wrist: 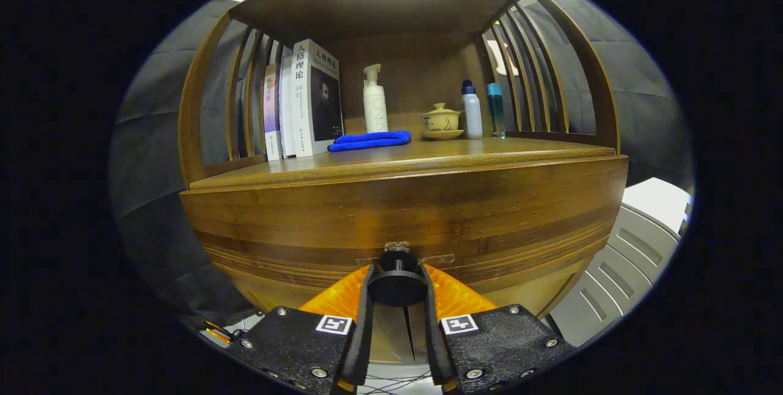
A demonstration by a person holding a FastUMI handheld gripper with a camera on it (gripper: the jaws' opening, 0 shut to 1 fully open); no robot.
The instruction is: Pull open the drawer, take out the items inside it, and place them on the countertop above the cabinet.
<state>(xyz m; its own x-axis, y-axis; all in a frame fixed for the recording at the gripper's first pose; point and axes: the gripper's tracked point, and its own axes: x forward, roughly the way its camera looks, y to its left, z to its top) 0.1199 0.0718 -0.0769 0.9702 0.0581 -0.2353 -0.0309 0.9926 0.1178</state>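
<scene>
A wooden cabinet's drawer front (404, 211) is right ahead of me, with a round black knob (397, 282) low on it. My gripper (397, 288) is shut on that knob, one finger pressing each side of it. The drawer looks closed or nearly so, and its inside is hidden. Above the drawer lies the wooden countertop (428, 153) under a shelf roof.
On the countertop stand several books (303, 101) at the left, a folded blue cloth (370, 140), a white pump bottle (375, 101), a lidded tea cup on a saucer (441, 121), a white bottle (471, 110) and a teal bottle (495, 109). A white slatted unit (630, 248) is at the right.
</scene>
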